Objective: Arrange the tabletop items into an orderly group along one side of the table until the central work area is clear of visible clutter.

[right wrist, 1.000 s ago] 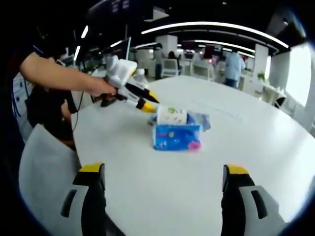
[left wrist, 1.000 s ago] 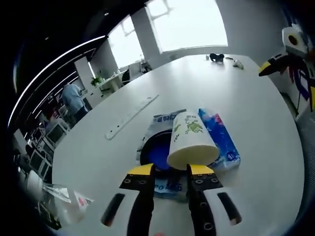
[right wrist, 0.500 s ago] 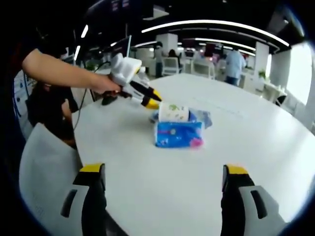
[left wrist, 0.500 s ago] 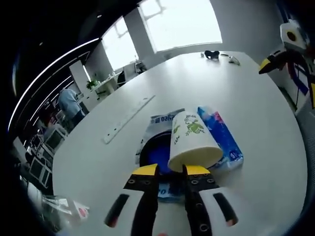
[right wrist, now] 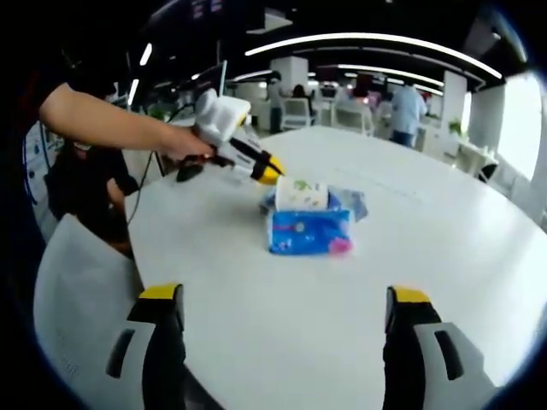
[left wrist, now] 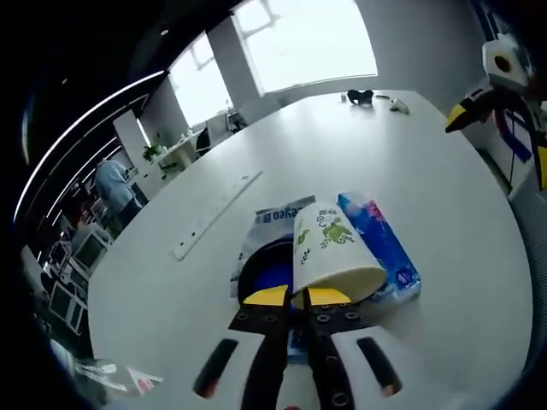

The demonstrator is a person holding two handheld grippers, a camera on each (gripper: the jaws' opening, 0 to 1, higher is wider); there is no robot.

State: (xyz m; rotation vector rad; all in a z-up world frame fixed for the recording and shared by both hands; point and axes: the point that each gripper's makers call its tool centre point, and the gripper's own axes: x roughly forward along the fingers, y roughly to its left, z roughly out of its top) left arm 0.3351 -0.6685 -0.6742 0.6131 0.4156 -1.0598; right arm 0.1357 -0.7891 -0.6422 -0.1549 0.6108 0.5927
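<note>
Office bkgd beyond the white table [right wrist: 479,256]

Bright windows [left wrist: 308,43] at the far end in left gripper view; long ceiling light strips [right wrist: 376,43] overhead in right gripper view. A person in a light blue shirt [right wrist: 405,111] stands w/ back turned among desks and white chairs [right wrist: 295,115] (other figures too blurred to make out). A potted plant [left wrist: 152,152] sits nr the windows.

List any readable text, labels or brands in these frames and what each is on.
"Da...": partial blue letters on the flat pouch; the rest is cut off by the paper cup.
Paper cup: green printed design, no words legible.
Blue tissue pack: white print near its end, too blurred to read.
Nothing else legible; the tissue pack front in the right gripper view is also blurred.
</note>
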